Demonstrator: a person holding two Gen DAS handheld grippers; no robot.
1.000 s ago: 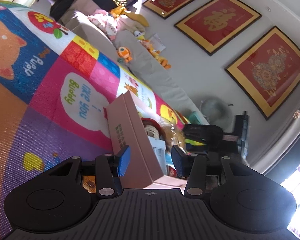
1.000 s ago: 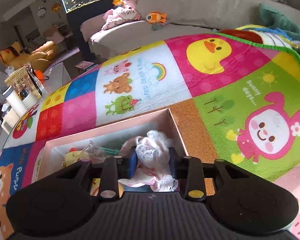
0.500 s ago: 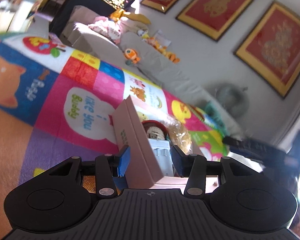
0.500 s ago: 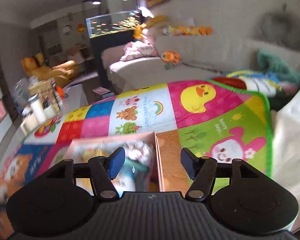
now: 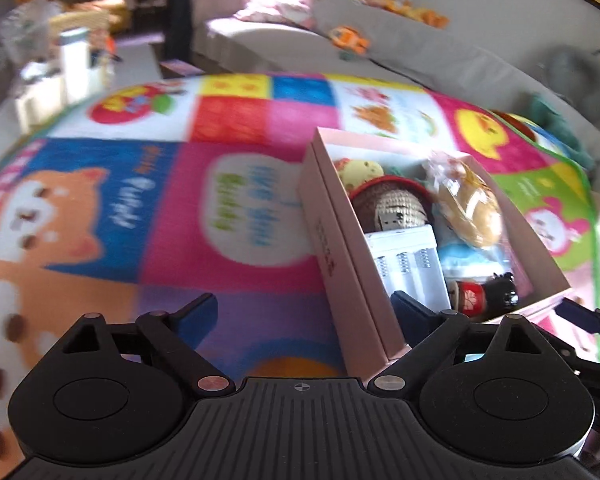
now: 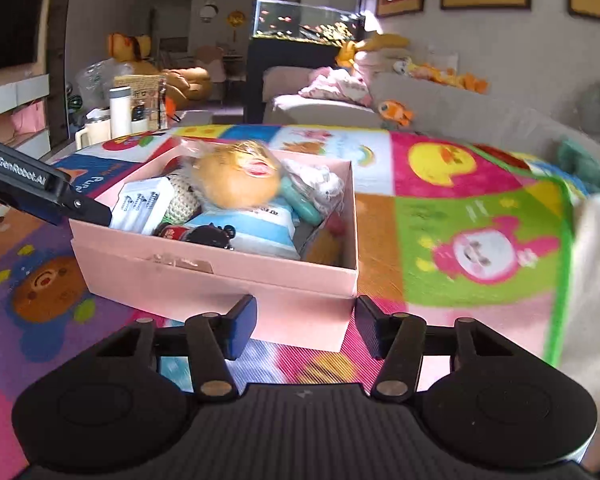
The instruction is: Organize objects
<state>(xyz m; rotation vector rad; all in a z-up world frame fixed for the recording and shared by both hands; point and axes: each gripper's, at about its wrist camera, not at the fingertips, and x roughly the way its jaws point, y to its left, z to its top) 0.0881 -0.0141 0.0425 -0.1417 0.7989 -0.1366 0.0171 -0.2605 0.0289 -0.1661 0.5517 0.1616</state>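
Box (image 6: 236, 280) full of toys sits just ahead of your right gripper (image 6: 306, 326); its left wall stands between your left gripper's (image 5: 304, 314) fingers; both spread, empty

Support surface: a patchwork cartoon play mat (image 6: 476, 208) printed with a duck, a pink bunny, a bear and a puppy, spread flat. Directly on it rests one open pink cardboard box (image 6: 220, 280), seen in the left wrist view (image 5: 340, 256) toward the mat's right half, sitting level.
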